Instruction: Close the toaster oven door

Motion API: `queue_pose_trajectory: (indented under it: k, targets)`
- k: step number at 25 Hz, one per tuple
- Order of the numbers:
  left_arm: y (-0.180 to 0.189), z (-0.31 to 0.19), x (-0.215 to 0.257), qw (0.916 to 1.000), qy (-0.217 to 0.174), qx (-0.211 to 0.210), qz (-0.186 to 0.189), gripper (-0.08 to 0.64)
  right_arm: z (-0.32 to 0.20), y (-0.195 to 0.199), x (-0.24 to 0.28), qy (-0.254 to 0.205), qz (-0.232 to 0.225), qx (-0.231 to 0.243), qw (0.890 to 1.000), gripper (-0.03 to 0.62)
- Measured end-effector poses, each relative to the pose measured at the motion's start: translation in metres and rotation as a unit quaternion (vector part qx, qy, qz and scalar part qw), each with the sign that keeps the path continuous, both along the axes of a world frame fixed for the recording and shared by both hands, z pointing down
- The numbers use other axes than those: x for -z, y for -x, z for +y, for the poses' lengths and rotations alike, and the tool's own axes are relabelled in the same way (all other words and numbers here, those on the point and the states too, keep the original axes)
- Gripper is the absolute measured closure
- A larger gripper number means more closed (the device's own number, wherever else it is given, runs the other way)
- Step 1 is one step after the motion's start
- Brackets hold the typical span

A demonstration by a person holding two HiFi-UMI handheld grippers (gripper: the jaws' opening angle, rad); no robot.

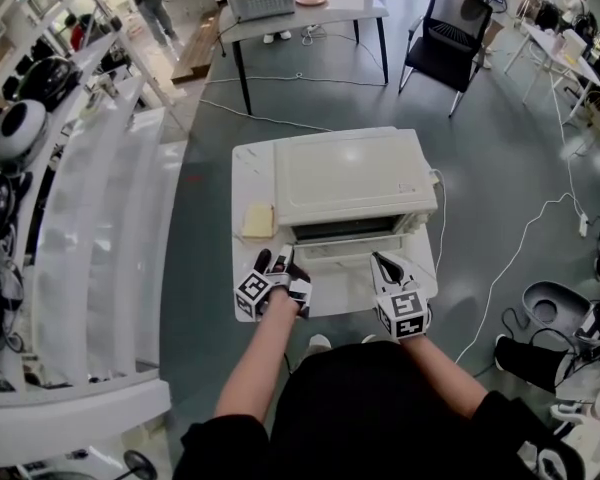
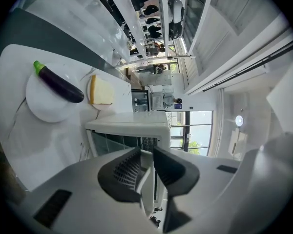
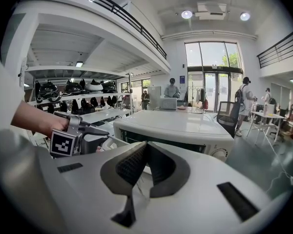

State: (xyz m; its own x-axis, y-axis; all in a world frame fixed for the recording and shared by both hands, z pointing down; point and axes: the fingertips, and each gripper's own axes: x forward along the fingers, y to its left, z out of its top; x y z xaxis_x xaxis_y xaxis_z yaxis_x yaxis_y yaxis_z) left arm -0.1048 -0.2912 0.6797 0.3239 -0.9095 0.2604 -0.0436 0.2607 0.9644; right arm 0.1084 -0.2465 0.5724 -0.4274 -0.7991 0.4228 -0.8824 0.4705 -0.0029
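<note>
A lab hall: helmet shelves, office chair, floor cables.

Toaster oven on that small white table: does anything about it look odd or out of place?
Only its door stands out: it hangs open at the front, with the left gripper clamped on its edge. Nothing on or around the toaster oven looks spilled, broken or askew.

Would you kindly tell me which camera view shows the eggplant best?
The left gripper view: the eggplant lies whole and unobstructed on a white plate. The head view and the right gripper view show no eggplant at all.
</note>
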Motion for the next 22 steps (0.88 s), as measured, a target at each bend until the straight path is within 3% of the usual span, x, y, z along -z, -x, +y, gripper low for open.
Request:
queue_pose_trajectory:
  k: [12,22]
  targets:
    - [-0.001,-0.014,0.005,0.9998,-0.005,0.007,0.018,0.466,0.0,-0.009,0.001,0.0,0.003,-0.015,1.0,0.571]
    - [0.001,-0.022,0.007,0.9998,-0.013,0.004,0.012,0.466,0.002,-0.007,-0.002,0.008,0.004,-0.015,1.0,0.571]
